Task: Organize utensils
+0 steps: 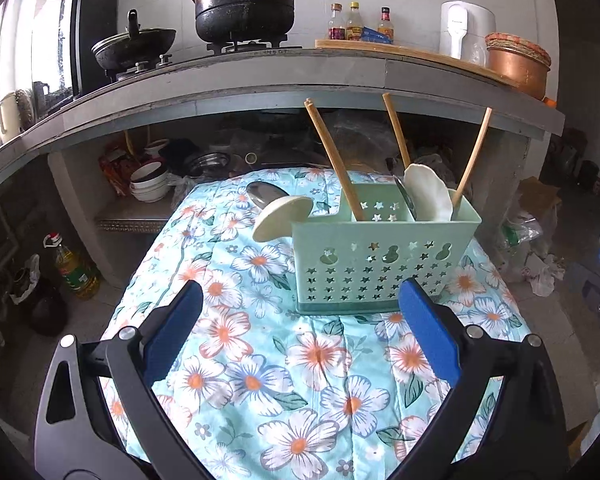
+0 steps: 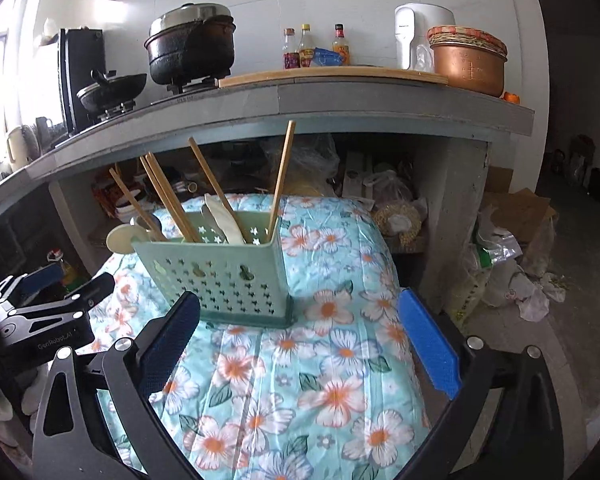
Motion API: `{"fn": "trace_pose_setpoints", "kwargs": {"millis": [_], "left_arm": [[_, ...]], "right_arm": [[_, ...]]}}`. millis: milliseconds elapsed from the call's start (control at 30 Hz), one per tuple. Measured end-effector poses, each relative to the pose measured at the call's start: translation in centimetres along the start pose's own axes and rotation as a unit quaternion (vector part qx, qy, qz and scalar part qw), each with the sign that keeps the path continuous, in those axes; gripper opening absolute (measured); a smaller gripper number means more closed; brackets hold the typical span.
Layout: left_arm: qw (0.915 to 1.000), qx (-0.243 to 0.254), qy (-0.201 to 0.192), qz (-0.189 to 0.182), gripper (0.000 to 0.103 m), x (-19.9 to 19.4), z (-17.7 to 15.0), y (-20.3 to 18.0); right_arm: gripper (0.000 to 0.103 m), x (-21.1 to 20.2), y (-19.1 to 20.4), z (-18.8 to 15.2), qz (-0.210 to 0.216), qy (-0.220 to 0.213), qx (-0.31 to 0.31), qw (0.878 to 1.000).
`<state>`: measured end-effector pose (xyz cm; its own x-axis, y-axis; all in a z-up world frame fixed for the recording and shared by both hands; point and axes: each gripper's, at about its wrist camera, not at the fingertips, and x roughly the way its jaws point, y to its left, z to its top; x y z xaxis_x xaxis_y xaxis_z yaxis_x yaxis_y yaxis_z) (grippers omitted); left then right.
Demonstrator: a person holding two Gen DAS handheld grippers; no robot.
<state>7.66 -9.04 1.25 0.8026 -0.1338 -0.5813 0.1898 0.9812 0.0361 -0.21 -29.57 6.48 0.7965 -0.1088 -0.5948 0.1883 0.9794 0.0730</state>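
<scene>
Floral cloth (image 1: 260, 360): caddy (image 1: 372, 264) beyond empty tongs (image 1: 300, 304).

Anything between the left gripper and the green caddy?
Nothing visible. Only bare floral cloth lies between the open left gripper and the caddy; the white spoon sits off its left end.

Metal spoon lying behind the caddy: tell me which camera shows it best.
The left wrist view. There the metal spoon lies on the floral cloth left of and behind the green caddy, its bowl showing, partly covered by a cream disc. In the right wrist view the caddy hides it almost entirely.
</scene>
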Motion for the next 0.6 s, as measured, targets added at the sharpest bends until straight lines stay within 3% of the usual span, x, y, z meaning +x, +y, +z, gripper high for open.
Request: {"fn": "trace_pose_setpoints", "kwargs": {"millis": [100, 400, 600], "left_arm": [[0.9999, -0.006, 0.011, 0.001, 0.095, -0.7, -0.6, -0.5], [0.9999, -0.009, -0.006, 0.002, 0.095, -3.9, -0.9, -1.3], [0.9996, 0.006, -0.024, 0.009, 0.095, -5.5, -0.9, -2.0]], "right_arm": [[0.097, -0.8, 0.0, -1.0, -0.006, 0.006, 0.005, 1.000], [0.097, -3.9, -0.4, -2.0, -0.047, -0.004, 0.010, 0.999], [0.097, -5.0, -1.5, -1.9, -0.051, -0.012, 0.024, 0.998]]}}
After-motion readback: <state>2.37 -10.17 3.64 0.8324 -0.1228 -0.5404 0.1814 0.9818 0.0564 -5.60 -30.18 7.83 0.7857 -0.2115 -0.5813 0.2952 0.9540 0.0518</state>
